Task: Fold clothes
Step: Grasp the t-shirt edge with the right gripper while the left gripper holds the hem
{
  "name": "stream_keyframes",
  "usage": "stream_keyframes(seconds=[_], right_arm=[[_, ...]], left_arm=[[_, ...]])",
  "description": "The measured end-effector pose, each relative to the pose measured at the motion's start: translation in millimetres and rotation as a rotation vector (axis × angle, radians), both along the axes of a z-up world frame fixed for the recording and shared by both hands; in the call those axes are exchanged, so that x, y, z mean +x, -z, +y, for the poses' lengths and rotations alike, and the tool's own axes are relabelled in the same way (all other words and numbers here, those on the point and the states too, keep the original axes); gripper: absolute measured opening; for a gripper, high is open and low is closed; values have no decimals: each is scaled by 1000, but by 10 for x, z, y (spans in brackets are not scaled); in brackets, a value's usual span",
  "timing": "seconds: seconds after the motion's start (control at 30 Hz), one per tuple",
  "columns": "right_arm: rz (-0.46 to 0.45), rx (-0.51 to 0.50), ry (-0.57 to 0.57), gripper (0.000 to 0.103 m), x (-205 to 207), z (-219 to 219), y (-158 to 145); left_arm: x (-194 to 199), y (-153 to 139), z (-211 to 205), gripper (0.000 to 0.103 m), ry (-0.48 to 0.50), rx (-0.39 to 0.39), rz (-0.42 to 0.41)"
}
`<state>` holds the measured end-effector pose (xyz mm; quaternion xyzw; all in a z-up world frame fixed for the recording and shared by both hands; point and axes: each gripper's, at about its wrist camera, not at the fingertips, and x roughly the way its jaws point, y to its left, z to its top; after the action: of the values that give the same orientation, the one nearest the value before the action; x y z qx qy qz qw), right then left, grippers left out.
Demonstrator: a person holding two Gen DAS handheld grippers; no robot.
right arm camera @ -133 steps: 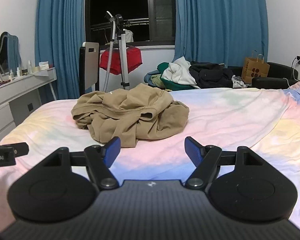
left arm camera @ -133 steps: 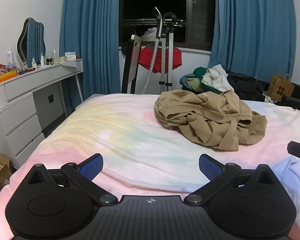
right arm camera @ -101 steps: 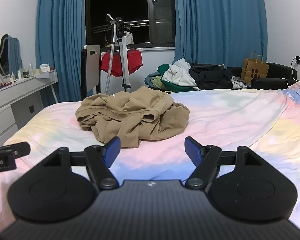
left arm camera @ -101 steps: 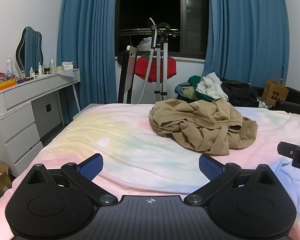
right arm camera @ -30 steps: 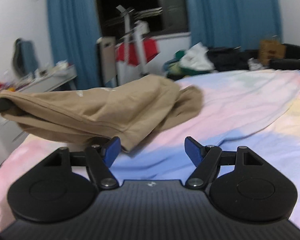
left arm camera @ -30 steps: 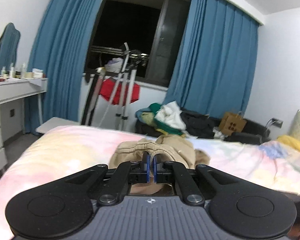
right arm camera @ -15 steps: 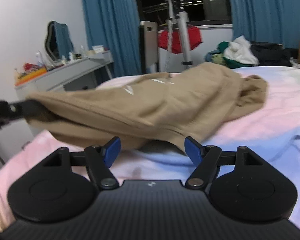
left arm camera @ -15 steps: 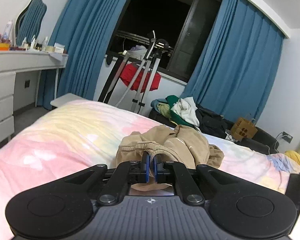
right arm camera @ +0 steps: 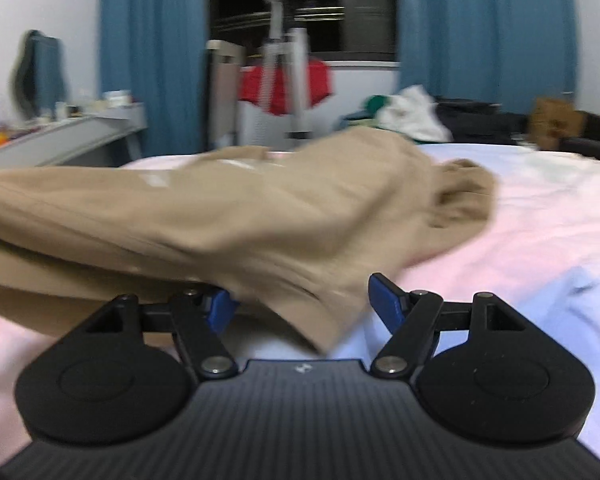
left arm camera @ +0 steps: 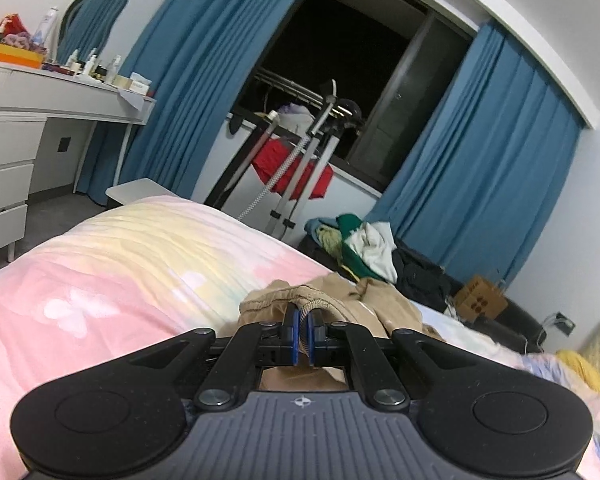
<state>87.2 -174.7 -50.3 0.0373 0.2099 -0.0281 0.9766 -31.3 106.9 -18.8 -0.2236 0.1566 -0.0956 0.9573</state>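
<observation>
The left gripper [left arm camera: 301,330] has its blue-padded jaws pressed together on a ribbed, elasticated hem of the tan cotton garment [left arm camera: 336,308], which bunches just beyond the fingertips and trails away across the bed. The right gripper [right arm camera: 305,303] stands with its jaws wide apart; a hanging fold of the same tan garment [right arm camera: 236,224] droops between them, and the frames do not show either pad pressing on it. From that view the cloth stretches in a long band out past the left edge of the picture, its lower edge sagging toward the gripper and its far end crumpled on the bedding.

The garment rests on the pastel pink, yellow and blue bedsheet [left arm camera: 112,280], which lies open on both sides of it: a broad bare stretch toward the near left corner, and another wide stretch to the right [right arm camera: 520,232]. The bed's far left corner falls away to grey floor beside the white drawer desk [left arm camera: 8,152].

Beyond the far edge of the bed stand a silver metal stand with a hose [left arm camera: 300,176], a red cloth [left arm camera: 292,168] hanging behind it, and a heap of green, white and dark clothes [left arm camera: 372,248]. Blue curtains [left arm camera: 492,168] flank the dark window [left arm camera: 340,68].
</observation>
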Motion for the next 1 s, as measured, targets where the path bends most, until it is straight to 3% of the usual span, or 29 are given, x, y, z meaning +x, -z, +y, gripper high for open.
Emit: stream_keyframes(seconds=[0.1, 0.23, 0.3, 0.37, 0.43, 0.5, 0.57, 0.73, 0.83, 0.93, 1.0], right_arm=[[-5, 3, 131, 72, -49, -223, 25], [-81, 6, 286, 73, -208, -504, -23], [-117, 7, 342, 73, -270, -604, -75], [-106, 20, 339, 69, -257, -650, -98], [-83, 56, 312, 50, -240, -697, -103], [-52, 104, 272, 19, -229, -731, -102], [-40, 133, 247, 13, -254, -716, -128], [-90, 183, 177, 9, -455, -673, -338], [-137, 209, 139, 9, -578, -682, -478], [-167, 187, 122, 9, -684, -672, -547], [-145, 165, 140, 10, -681, -693, -509]], left_arm=[[57, 28, 35, 4, -18, 2, 6], [143, 88, -4, 4, 20, 5, 50], [149, 123, -126, 4, 35, 77, 61], [154, 158, -268, 5, 49, 157, 68], [177, 188, -394, 6, 76, 208, 75], [197, 247, -504, 7, 97, 248, 94], [227, 329, -621, 10, 106, 304, 122], [243, 483, -811, 34, 144, 403, 173], [260, 562, -907, 40, 131, 477, 167], [323, 613, -878, 40, 71, 475, 203], [361, 616, -759, 43, 24, 425, 221]])
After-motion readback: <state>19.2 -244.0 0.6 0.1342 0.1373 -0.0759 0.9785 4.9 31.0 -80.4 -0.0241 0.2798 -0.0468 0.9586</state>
